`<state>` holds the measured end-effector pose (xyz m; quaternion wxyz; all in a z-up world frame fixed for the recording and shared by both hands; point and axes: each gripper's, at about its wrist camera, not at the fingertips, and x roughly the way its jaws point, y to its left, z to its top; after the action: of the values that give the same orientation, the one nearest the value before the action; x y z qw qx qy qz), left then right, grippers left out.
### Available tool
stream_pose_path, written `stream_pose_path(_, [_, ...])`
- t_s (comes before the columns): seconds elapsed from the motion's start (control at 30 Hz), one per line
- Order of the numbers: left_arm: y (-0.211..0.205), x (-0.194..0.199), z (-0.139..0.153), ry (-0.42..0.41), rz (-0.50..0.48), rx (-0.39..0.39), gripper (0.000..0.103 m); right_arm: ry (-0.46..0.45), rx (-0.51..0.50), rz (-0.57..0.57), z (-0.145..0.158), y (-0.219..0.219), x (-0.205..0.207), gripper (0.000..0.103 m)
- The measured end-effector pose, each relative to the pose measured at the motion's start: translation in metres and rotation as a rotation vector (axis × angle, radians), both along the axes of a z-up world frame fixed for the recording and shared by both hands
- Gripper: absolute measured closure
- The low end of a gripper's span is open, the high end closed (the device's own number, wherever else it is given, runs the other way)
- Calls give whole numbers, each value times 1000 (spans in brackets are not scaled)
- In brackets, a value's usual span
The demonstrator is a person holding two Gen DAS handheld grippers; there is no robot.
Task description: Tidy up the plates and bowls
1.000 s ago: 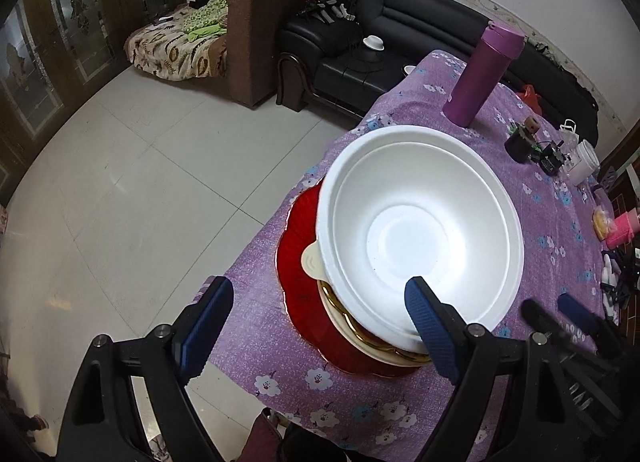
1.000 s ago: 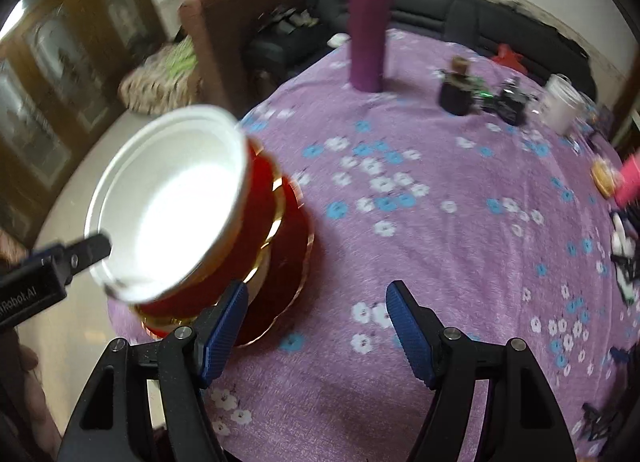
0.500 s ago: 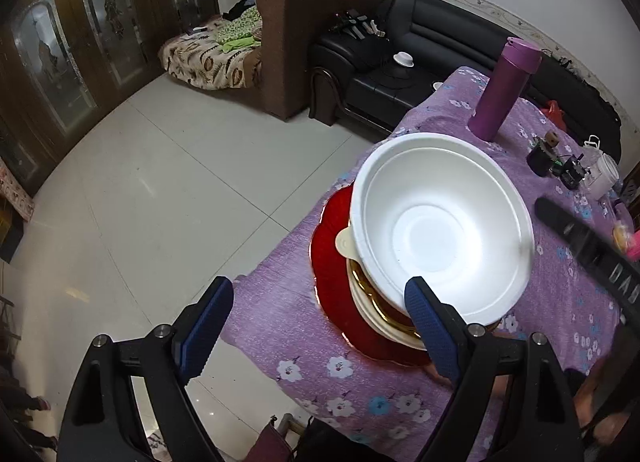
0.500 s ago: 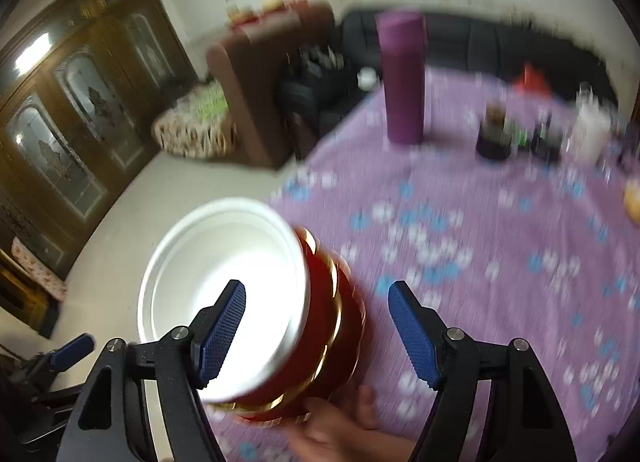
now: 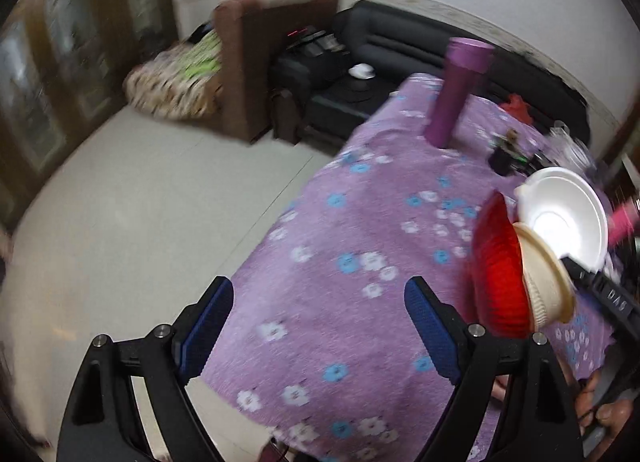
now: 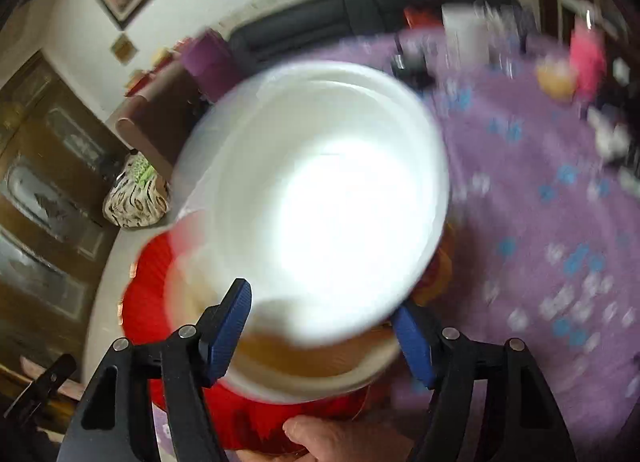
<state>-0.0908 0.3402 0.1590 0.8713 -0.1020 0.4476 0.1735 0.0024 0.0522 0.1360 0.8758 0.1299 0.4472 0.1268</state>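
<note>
1. The stack of dishes is off the table (image 5: 344,221) and tilted: a white bowl (image 6: 320,197) on top, a cream bowl (image 6: 320,374) under it, and a red plate (image 6: 148,302) at the bottom. In the left wrist view the same stack hangs at the right side, above the purple flowered cloth, with the red plate (image 5: 498,278) turned edge-on.

2. The right hand-held gripper (image 6: 320,326) has its blue fingers set either side of the near rims of the bowls. Whether they actually pinch the stack cannot be told, since the view is blurred and the white bowl hides the gap. A bare thumb (image 6: 316,436) shows at the plate's lower edge and seems to help carry the load.

3. The left hand-held gripper (image 5: 320,326) stands wide apart and holds nothing; only the tablecloth lies between its fingers.

4. A purple flask (image 5: 456,93) stands upright further along the table, with small clutter near the far right edge.

5. The step in hand looks like moving the whole stack as one to a new spot. The next move probably calls for levelling the stack before setting it down, as the tilt could let the white bowl slide off, and for picking a bare patch of cloth well apart from the flask.
</note>
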Motion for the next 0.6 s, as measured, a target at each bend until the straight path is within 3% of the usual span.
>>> stream_pose_path(0.07, [-22,13,3,-9,-68,25,16,-92,-65,19,26,6,-13,28])
stream_pose_path(0.13, [-39,23,5,-18,-118,20,16,-126,-68,45,40,9,-26,28])
stream_pose_path(0.23, [-54,35,9,-34,-172,16,16,-97,-107,35,41,5,-39,27])
stream_pose_path(0.4, [-76,46,17,-74,-231,42,16,-11,-150,-49,19,-23,-52,26])
stream_pose_path(0.53, [-111,55,30,-112,-370,70,5,10,-143,-87,19,-40,-70,26])
stream_pose_path(0.6, [-133,60,33,-104,-446,73,5,9,-143,-85,21,-39,-75,26])
